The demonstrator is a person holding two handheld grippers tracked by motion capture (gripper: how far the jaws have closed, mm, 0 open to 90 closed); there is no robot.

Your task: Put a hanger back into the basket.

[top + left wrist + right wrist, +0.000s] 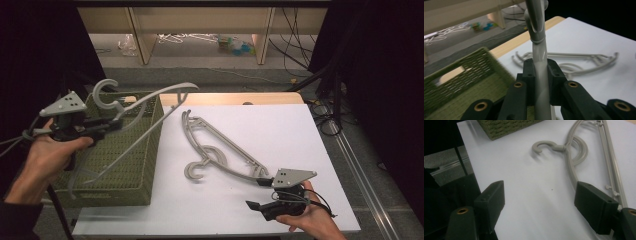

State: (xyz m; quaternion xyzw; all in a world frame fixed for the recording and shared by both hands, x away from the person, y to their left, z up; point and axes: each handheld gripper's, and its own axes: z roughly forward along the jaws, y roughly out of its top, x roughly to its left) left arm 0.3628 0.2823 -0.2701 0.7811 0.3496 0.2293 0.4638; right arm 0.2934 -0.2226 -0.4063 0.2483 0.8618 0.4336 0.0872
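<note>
My left gripper [112, 122] is shut on the neck of a grey plastic hanger [150, 100] and holds it in the air over the green woven basket [130, 170]. The left gripper view shows the black jaws [540, 68] clamped on the hanger's stem [539, 50], its hook rising out of the top. A second grey hanger [220, 150] lies flat on the white tabletop [280, 120]. My right gripper [256, 194] stands open beside that hanger's near end. In the right gripper view its jaws [540, 197] are wide apart, one jaw next to the hanger's arm [571, 170], bare table between them.
The basket [461, 82] sits at the table's left edge. A wooden strip [230, 98] runs along the far edge. Beyond it stand shelf legs [142, 40] with clutter on the floor, and cables [325, 110] hang at the right.
</note>
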